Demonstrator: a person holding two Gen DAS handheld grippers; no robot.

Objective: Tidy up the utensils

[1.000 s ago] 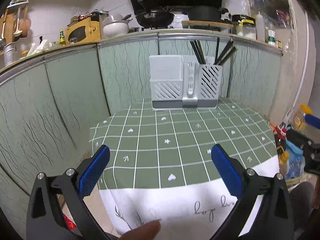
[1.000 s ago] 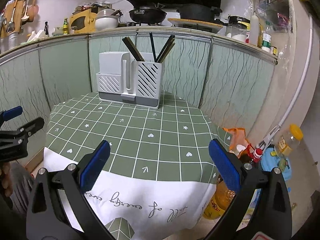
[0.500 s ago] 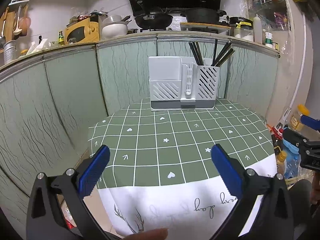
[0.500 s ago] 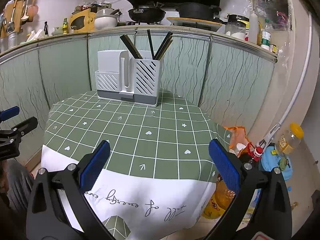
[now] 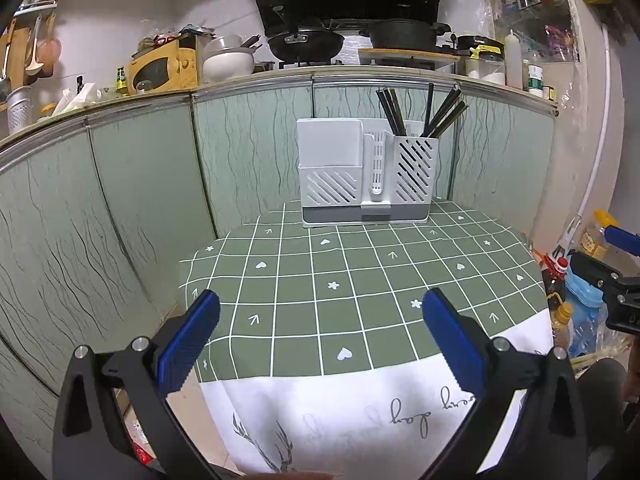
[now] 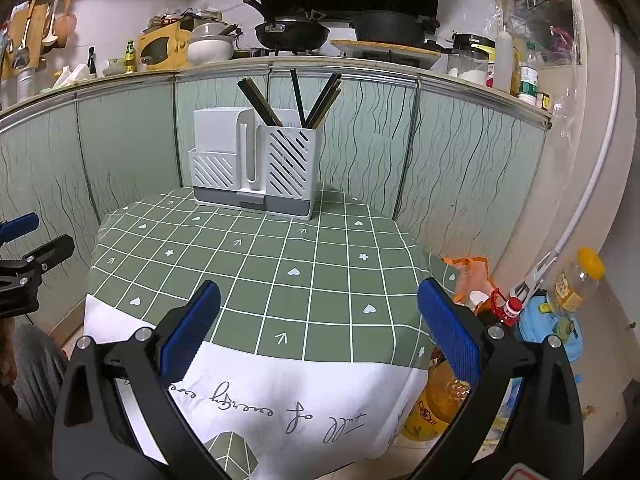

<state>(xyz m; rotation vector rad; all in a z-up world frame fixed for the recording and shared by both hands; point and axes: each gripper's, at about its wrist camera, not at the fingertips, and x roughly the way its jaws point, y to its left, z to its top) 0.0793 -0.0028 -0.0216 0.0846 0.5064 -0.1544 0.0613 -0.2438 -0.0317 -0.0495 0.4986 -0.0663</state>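
Green white-gridded tablecloth [image 5: 360, 280], white holder [image 5: 366, 178], black chopsticks [image 5: 390, 110]

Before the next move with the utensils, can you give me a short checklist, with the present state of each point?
1. Left tool open and empty: ok, the blue pads stand wide apart with nothing between them.
2. Right tool open and empty: ok, same state.
3. Utensil holder upright at the far side of the table: ok.
4. Chopsticks standing in the holder's right compartment: ok, they lean apart in several directions.
5. Loose utensils on the tablecloth to pick up: not ok, none is visible.
6. Contents of the holder's left compartment: cannot tell, its solid wall hides the inside.
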